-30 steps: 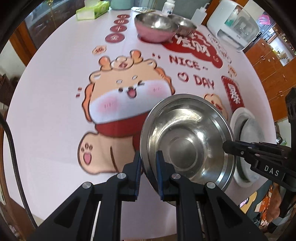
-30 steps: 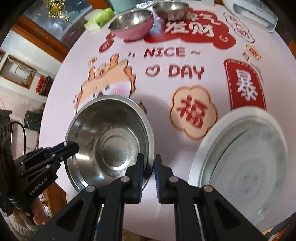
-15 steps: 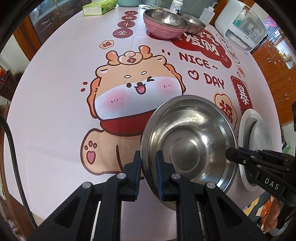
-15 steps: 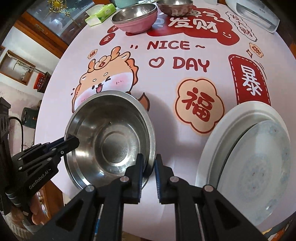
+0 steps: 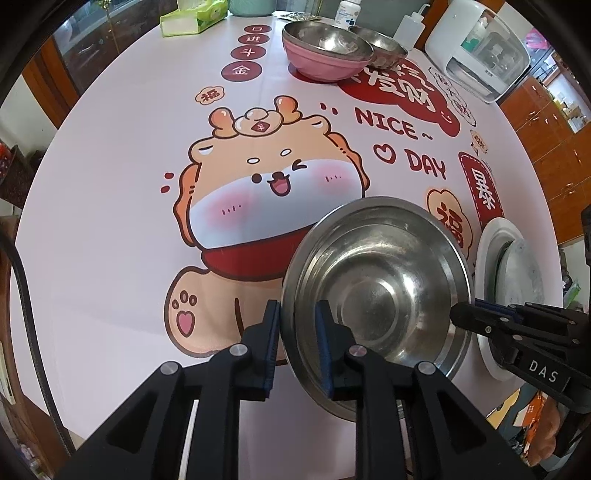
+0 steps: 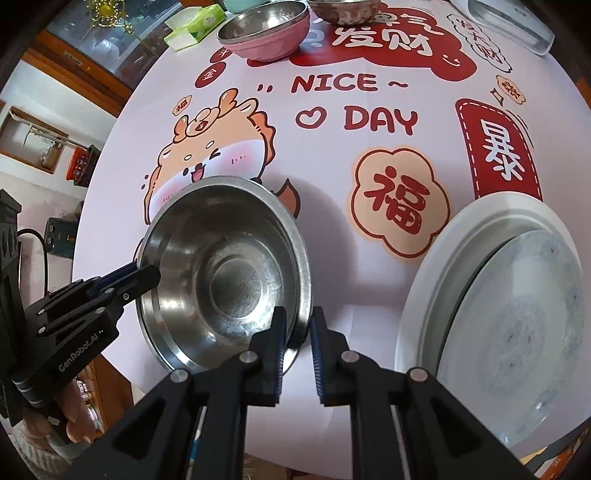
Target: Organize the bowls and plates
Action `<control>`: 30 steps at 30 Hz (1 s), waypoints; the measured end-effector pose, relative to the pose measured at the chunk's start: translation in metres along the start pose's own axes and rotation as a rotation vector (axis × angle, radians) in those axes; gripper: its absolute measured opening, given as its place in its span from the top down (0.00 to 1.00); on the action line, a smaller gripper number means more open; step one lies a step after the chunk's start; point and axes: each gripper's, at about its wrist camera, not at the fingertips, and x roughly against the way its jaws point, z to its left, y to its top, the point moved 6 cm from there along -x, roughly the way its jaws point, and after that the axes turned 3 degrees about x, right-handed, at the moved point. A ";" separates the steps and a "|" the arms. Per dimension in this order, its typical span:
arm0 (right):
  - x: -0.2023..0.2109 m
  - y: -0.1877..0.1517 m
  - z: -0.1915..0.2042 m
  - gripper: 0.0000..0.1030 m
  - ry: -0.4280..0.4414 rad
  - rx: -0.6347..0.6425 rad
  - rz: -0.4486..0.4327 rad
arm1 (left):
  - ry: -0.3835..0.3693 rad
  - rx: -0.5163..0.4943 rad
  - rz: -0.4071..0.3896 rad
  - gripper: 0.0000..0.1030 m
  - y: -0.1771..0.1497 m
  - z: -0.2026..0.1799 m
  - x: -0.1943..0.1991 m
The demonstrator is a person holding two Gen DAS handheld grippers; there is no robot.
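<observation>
A large steel bowl (image 5: pixel 376 291) (image 6: pixel 225 273) is held above the near part of the table between both grippers. My left gripper (image 5: pixel 297 332) is shut on its left rim; it also shows in the right wrist view (image 6: pixel 144 275). My right gripper (image 6: pixel 297 328) is shut on its right rim; it also shows in the left wrist view (image 5: pixel 461 315). A white plate (image 6: pixel 443 266) (image 5: pixel 487 258) with a patterned plate (image 6: pixel 517 317) stacked on it lies at the near right. A pink bowl (image 5: pixel 325 55) (image 6: pixel 266 33) with a steel bowl nested in it stands at the far side.
A smaller steel bowl (image 5: pixel 384 48) sits beside the pink one. A white appliance (image 5: pixel 480 59), a squeeze bottle (image 5: pixel 406 26) and a green tissue box (image 5: pixel 192 18) line the far edge. The round table (image 5: pixel 110 221) carries a cartoon-print cloth.
Both grippers have carried the steel bowl a little forward over the table, still clamped on its rims. The far bowls look closer and the view has sharpened.
</observation>
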 end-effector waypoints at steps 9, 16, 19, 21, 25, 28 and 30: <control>0.015 0.005 -0.003 0.84 0.011 -0.008 -0.041 | 0.002 -0.011 -0.026 0.75 0.006 -0.002 0.012; 0.023 0.007 -0.005 0.84 0.019 -0.006 -0.060 | 0.005 -0.016 -0.046 0.72 0.011 -0.007 0.021; 0.027 0.010 -0.006 0.84 0.021 -0.004 -0.069 | 0.011 -0.021 -0.060 0.69 0.014 -0.008 0.027; 0.030 0.012 -0.007 0.84 0.022 -0.003 -0.073 | 0.016 -0.024 -0.068 0.69 0.017 -0.008 0.031; 0.037 0.018 -0.008 0.84 0.023 -0.002 -0.088 | 0.026 -0.026 -0.091 0.68 0.026 -0.005 0.042; 0.043 0.026 -0.010 0.84 0.025 -0.003 -0.103 | 0.033 -0.032 -0.112 0.68 0.036 -0.004 0.050; 0.047 0.032 -0.012 0.84 0.024 -0.006 -0.116 | 0.035 -0.036 -0.124 0.68 0.042 -0.004 0.054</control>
